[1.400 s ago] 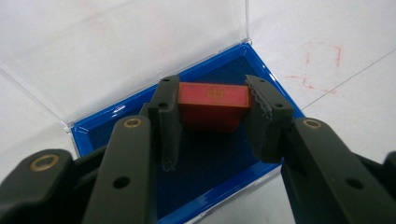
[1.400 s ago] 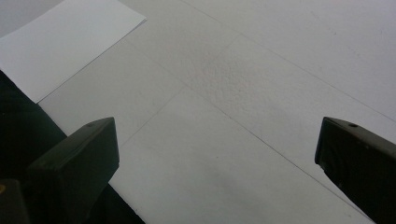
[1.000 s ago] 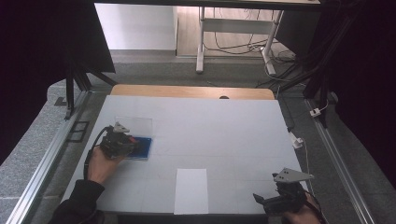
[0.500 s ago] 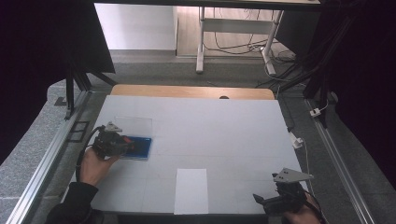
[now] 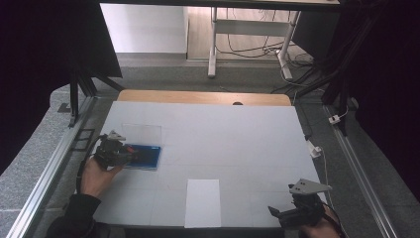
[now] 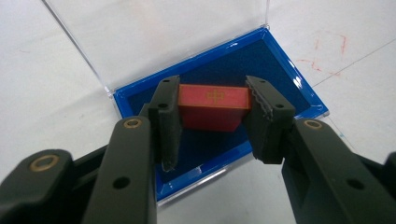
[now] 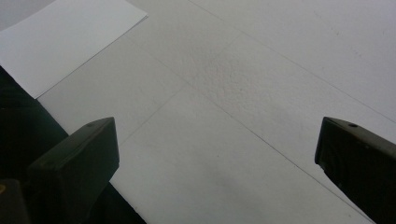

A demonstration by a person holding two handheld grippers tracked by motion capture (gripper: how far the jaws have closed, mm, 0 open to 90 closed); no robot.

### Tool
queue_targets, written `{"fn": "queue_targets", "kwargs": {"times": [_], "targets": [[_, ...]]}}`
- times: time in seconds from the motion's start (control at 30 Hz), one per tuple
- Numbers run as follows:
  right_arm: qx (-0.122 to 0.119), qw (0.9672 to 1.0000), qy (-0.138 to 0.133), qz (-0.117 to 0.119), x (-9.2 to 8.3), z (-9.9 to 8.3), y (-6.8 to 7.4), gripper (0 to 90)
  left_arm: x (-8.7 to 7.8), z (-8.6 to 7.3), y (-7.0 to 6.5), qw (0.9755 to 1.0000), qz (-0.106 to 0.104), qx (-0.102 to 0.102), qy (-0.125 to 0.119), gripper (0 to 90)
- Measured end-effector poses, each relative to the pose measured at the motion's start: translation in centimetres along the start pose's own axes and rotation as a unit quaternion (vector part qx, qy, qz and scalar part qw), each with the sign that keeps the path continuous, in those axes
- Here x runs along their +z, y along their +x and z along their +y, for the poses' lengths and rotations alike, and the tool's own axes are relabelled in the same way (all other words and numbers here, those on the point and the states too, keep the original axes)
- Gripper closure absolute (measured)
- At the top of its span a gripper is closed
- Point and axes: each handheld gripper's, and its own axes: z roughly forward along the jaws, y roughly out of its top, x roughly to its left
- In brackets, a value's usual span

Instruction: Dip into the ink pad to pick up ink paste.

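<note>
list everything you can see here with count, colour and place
case: 1, blue tray with clear lid open, left side of table
block: 1, red with a small gold mark, over the case's blue lining, between the left gripper's jaws
sheet: 1, white, near edge of table, centre
table: 1, white top with a wooden strip at the far edge
left gripper: 1, black, shut on the block
right gripper: 1, black, open, near right corner of the table
hands: 2, left hand behind its gripper, right hand at the bottom edge
</note>
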Motion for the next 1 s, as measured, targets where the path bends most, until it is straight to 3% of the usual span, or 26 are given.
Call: {"fn": "queue_targets", "kwargs": {"times": [0.23,0.47,0.7,0.93,0.97,1.0], "targets": [[-0.001,1.0000,0.000,0.000,0.1,0.0,0.0,0.0,0.6,0.2,0.1,0.9999,-0.014,-0.007,-0.002,58.3],[-0.003,1.0000,0.001,-0.001,0.0,0.0,0.1,0.0,1.3,0.4,-0.7,0.9997,-0.005,0.017,0.018,58.5],[-0.006,1.0000,0.002,-0.002,0.1,0.0,0.1,0.0,1.4,-0.2,-0.5,0.9999,-0.012,-0.001,0.003,58.8],[-0.007,0.9999,0.007,-0.002,0.1,0.0,0.1,0.0,1.4,-0.1,-1.9,0.9990,0.029,0.034,0.009,58.8],[-0.007,0.9999,0.007,-0.002,0.1,0.0,0.1,0.0,1.4,-0.1,-1.9,0.9990,0.029,0.034,0.009,58.9],[-0.008,0.9999,0.007,-0.003,0.2,0.0,0.2,0.0,1.4,-0.2,-1.4,0.9997,0.015,0.020,0.005,58.8]]}}
